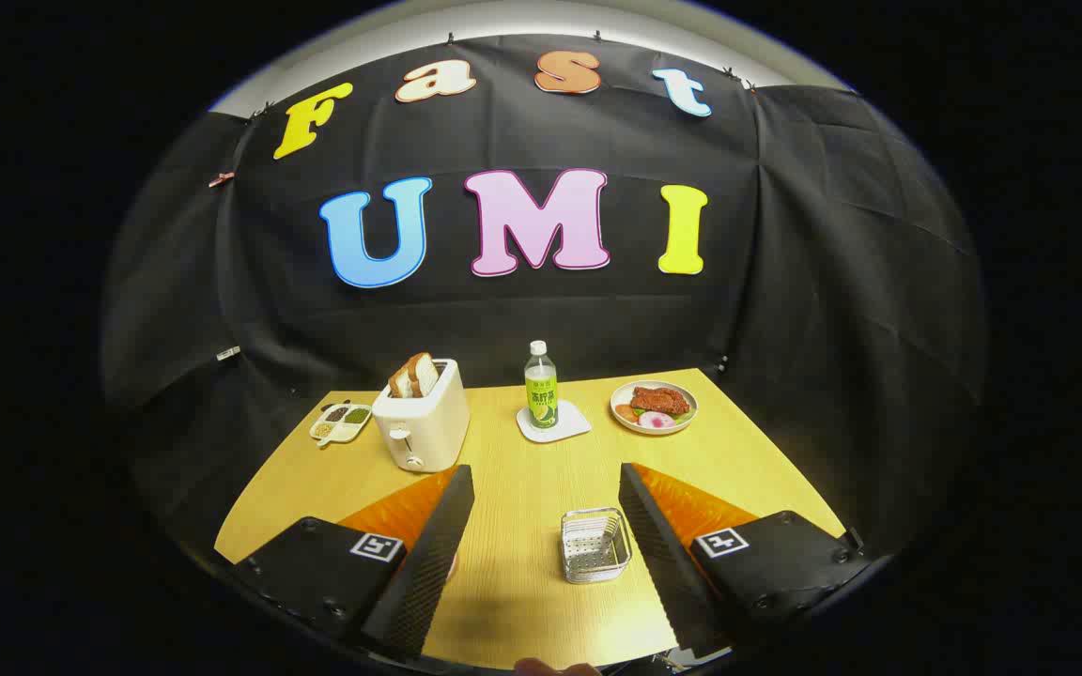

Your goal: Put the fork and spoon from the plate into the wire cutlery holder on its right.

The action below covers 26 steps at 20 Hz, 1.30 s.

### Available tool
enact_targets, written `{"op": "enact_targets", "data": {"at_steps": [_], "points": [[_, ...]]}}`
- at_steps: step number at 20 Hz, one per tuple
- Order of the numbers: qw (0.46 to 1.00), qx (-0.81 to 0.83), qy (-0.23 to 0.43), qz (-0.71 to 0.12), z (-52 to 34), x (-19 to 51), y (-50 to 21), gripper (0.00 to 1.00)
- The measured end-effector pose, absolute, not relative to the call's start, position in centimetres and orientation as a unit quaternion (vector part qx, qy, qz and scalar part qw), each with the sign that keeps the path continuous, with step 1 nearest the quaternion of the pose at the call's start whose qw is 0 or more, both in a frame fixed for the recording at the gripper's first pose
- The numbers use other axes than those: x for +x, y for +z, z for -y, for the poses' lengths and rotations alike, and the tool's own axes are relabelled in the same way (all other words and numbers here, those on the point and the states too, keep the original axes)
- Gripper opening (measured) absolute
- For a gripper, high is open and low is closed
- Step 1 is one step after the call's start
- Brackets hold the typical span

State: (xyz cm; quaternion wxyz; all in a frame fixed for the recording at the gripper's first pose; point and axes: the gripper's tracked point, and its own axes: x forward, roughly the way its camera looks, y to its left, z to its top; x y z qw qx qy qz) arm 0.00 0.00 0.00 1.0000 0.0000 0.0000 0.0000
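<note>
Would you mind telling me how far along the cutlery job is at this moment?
Done: hard to confirm; something thin, perhaps a utensil, leans inside the wire holder, which sits on the table between the jaws, near the right one. In hand: nothing; the gripper is open and empty. Left: I cannot make out the fork or spoon clearly. The plate beyond the jaws carries food, beside the bottle and toaster.

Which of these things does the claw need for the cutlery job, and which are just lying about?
For the job: wire cutlery holder, between the open claw's fingers.

Lying about: toaster with bread, bottle on its coaster, plate of food, small divided dish.
</note>
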Motion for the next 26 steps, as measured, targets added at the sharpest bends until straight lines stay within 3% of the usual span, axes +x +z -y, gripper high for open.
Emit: {"op": "enact_targets", "data": {"at_steps": [26], "points": [[0.999, 0.007, 0.024, -0.028, -1.2, 1.9, -0.7, 0.98]]}}
